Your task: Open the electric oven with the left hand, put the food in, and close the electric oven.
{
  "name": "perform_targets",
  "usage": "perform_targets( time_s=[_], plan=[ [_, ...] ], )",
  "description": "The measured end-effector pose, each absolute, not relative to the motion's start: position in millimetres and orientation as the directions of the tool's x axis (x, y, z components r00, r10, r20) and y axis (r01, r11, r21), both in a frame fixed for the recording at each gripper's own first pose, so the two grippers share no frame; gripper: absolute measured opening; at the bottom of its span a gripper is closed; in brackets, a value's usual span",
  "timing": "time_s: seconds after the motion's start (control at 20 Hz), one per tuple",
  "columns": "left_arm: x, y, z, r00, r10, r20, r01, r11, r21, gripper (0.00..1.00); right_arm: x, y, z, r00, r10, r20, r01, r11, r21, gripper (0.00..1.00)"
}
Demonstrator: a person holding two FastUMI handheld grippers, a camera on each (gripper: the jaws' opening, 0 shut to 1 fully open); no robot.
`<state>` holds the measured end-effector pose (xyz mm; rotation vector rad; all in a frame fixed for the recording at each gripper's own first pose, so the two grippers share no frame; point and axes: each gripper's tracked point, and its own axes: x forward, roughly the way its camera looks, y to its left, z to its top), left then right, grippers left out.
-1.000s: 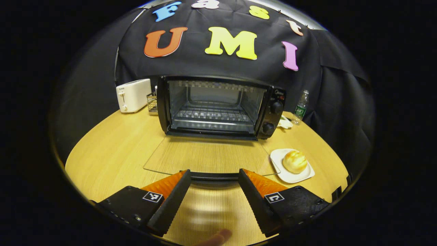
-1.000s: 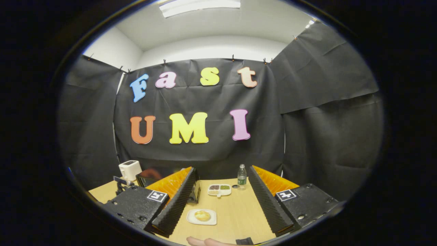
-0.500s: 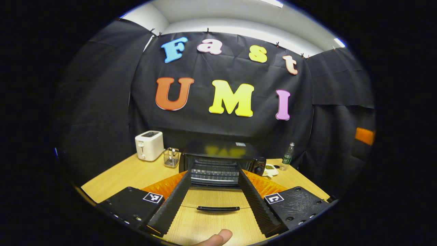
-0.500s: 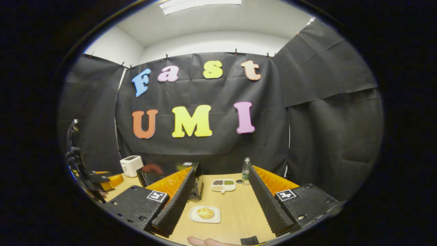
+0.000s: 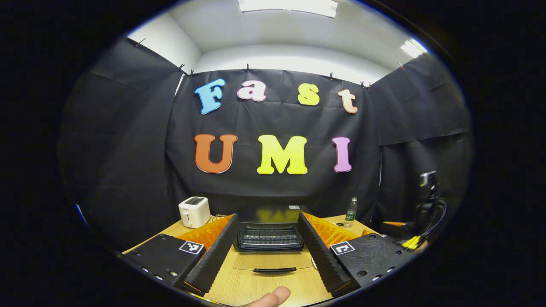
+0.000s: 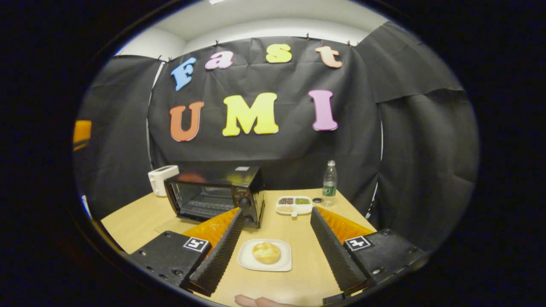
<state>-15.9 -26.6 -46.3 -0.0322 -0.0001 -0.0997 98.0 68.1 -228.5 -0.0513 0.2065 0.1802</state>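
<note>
Both tongs stand apart, holding nothing. In the left gripper view, the left tongs [image 5: 266, 251] frame the electric oven [image 5: 270, 232], its glass door [image 5: 273, 261] lying open on the surface [image 5: 256, 285]. In the right gripper view, the right tongs [image 6: 277, 243] flank a bread roll [image 6: 266, 252] on a white plate [image 6: 251, 260], near and right of the oven.

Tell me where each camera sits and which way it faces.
Left gripper view: rides the open left gripper, faces the oven head-on, door flat on the table; a fingertip shows below.
Right gripper view: rides the open right gripper, looks down at the bun on its plate.
Shared: oven, toaster, bottle.
</note>
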Motion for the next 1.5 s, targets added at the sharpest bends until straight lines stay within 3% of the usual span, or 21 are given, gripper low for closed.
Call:
perform_targets(
  time_s=[0.1, 0.25, 0.3, 0.5, 0.75, 0.8, 0.85, 1.15, 1.25, 1.3, 1.45, 1.5],
  plan=[
    [-25, -31, -40, 0.994, -0.112, 0.013, 0.113, 0.993, -0.032, 0.92, 112, 78, -269, 0.938, 0.201, -0.281, -0.208, 0.978, 0.004, 1.00],
    [-36, -30, -30, 0.991, -0.125, 0.037, 0.127, 0.991, -0.040, 0.92, 127, 88, -312, 0.902, 0.244, -0.355, -0.233, 0.970, 0.074, 0.96],
    [-40, -28, -26, 0.992, -0.121, 0.043, 0.122, 0.992, -0.034, 0.92, 132, 87, -324, 0.895, 0.244, -0.374, -0.229, 0.970, 0.085, 1.00],
    [-50, -27, -19, 0.990, -0.126, 0.065, 0.128, 0.991, -0.029, 0.92, 147, 79, -362, 0.870, 0.218, -0.442, -0.210, 0.975, 0.067, 1.00],
    [-48, -25, -24, 0.990, -0.131, 0.058, 0.134, 0.990, -0.042, 0.92, 148, 82, -384, 0.841, 0.215, -0.496, -0.222, 0.974, 0.047, 1.00],
    [-47, -24, -26, 0.990, -0.128, 0.053, 0.130, 0.991, -0.042, 0.92, 146, 81, -387, 0.834, 0.212, -0.509, -0.220, 0.974, 0.046, 0.95],
    [-46, -23, -27, 0.991, -0.125, 0.049, 0.128, 0.991, -0.041, 0.92, 146, 79, -390, 0.828, 0.204, -0.523, -0.211, 0.976, 0.046, 1.00],
    [-37, -20, -37, 0.993, -0.115, 0.025, 0.117, 0.992, -0.049, 0.92, 151, 77, -406, 0.806, 0.215, -0.552, -0.194, 0.976, 0.097, 1.00],
    [-34, -21, -40, 0.993, -0.118, 0.014, 0.119, 0.991, -0.054, 0.92, 150, 77, -407, 0.801, 0.226, -0.554, -0.198, 0.974, 0.110, 0.96],
    [-33, -21, -42, 0.993, -0.116, 0.009, 0.117, 0.992, -0.052, 0.92, 152, 78, -409, 0.797, 0.228, -0.559, -0.199, 0.973, 0.114, 0.88],
    [-31, -23, -46, 0.993, -0.120, 0.003, 0.120, 0.992, -0.046, 0.92, 153, 81, -411, 0.795, 0.233, -0.560, -0.206, 0.972, 0.113, 0.90],
    [-31, -25, -46, 0.992, -0.125, 0.002, 0.125, 0.991, -0.047, 0.92, 155, 82, -411, 0.794, 0.235, -0.561, -0.206, 0.972, 0.115, 0.83]
  ],
)
